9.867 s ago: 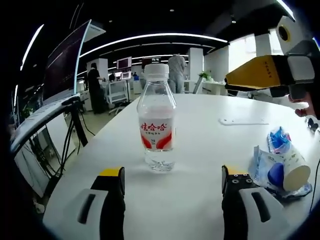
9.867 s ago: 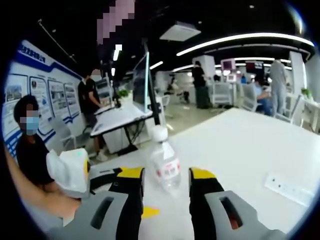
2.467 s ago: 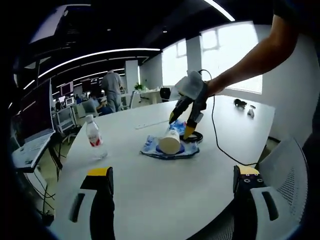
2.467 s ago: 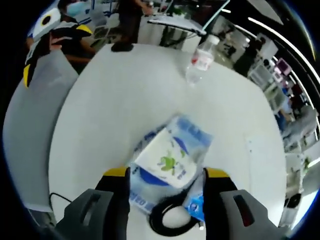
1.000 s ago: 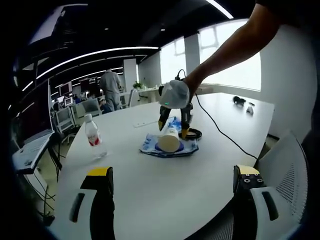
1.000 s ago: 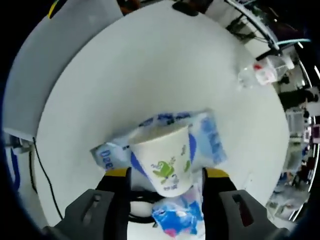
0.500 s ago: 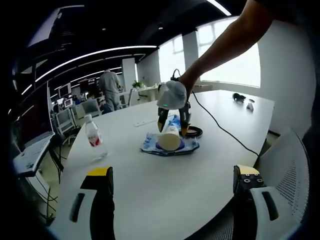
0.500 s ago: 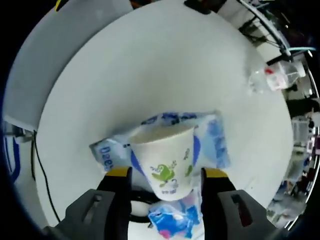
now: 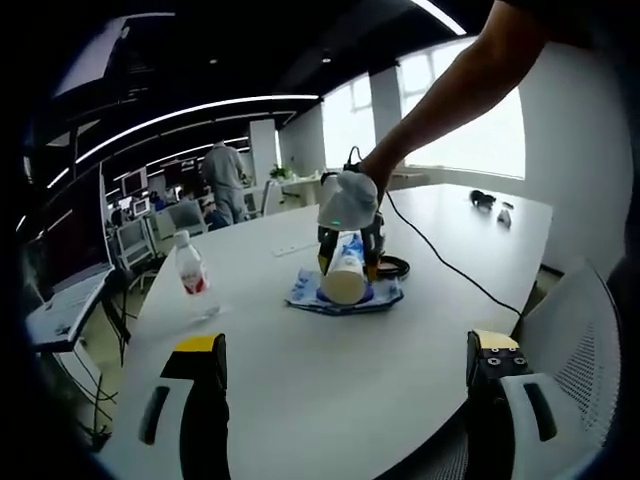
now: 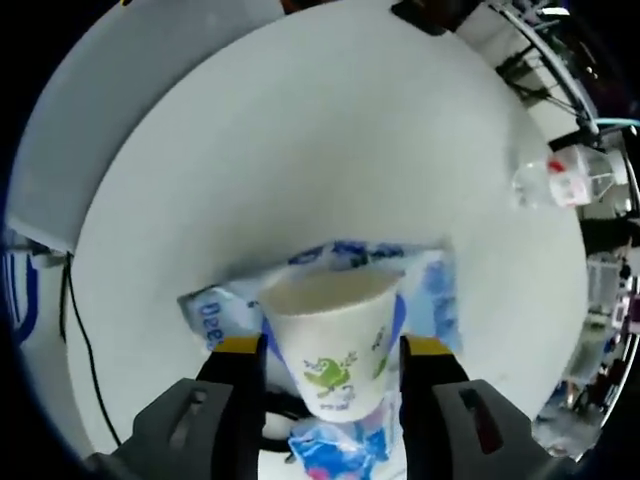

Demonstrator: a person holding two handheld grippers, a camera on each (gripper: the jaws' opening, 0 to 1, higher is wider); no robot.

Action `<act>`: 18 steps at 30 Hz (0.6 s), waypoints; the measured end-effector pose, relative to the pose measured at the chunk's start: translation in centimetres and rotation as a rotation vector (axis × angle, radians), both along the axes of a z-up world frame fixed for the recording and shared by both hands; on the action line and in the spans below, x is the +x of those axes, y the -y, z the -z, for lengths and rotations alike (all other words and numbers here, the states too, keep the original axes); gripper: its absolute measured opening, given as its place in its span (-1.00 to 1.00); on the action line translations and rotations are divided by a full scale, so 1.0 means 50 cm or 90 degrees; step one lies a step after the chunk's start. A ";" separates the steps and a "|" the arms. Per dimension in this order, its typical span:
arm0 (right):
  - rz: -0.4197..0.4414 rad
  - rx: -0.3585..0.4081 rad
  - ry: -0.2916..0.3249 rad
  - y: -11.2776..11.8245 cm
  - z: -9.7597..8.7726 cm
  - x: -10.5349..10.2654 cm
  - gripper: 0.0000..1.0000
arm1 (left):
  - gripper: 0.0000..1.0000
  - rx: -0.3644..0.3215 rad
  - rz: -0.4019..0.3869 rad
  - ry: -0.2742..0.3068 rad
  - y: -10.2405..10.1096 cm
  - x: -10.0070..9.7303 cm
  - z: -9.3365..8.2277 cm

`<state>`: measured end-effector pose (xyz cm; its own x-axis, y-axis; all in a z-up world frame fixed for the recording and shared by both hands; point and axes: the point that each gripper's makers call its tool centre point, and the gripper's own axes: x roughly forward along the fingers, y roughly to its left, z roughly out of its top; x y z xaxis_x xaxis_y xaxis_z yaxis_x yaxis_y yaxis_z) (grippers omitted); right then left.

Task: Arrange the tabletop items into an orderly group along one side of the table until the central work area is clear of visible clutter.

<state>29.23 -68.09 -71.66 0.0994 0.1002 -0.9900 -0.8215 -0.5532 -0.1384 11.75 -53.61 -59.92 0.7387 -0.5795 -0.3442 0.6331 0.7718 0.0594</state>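
A white paper cup with a green picture on it (image 10: 330, 345) sits between the two yellow-tipped jaws of the right gripper (image 10: 332, 360), which is closed on it from both sides, and in the left gripper view the same cup (image 9: 345, 270) is tipped over with its open mouth facing out, near the middle of the table. Under the cup lies a flat blue and white plastic packet (image 10: 310, 290), and just below the cup there is a crinkly blue wrapper (image 10: 335, 445). A black cable (image 9: 440, 265) lies coiled beside the packet and then runs away across the table toward the far edge. A clear plastic water bottle with a red label (image 9: 192, 278) stands upright well apart from the cup, closer to the table's rim. The big round white table (image 9: 330, 370) is bare all around this little pile. The left gripper (image 9: 345, 410) hangs low over the near edge with its jaws wide apart and nothing between them. A person's arm (image 9: 450, 90) reaches down to the right gripper. A grey chair back (image 9: 570, 340) stands just beside the table's edge. Beyond the table the office is large, with long strip lights (image 9: 200, 110) on a dark ceiling, bright windows (image 9: 460, 110), and a person standing (image 9: 222, 175) far off among desks.
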 end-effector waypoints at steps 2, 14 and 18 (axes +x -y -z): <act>-0.007 -0.005 -0.001 0.001 0.006 -0.004 -0.01 | 0.99 0.000 -0.002 -0.001 -0.002 0.000 0.000; -0.039 -0.026 0.002 -0.004 0.018 -0.007 -0.09 | 0.98 -0.008 -0.003 0.000 -0.002 0.002 -0.003; -0.050 -0.030 0.004 -0.007 0.018 -0.009 -0.09 | 0.98 -0.009 -0.004 0.001 -0.002 0.002 -0.003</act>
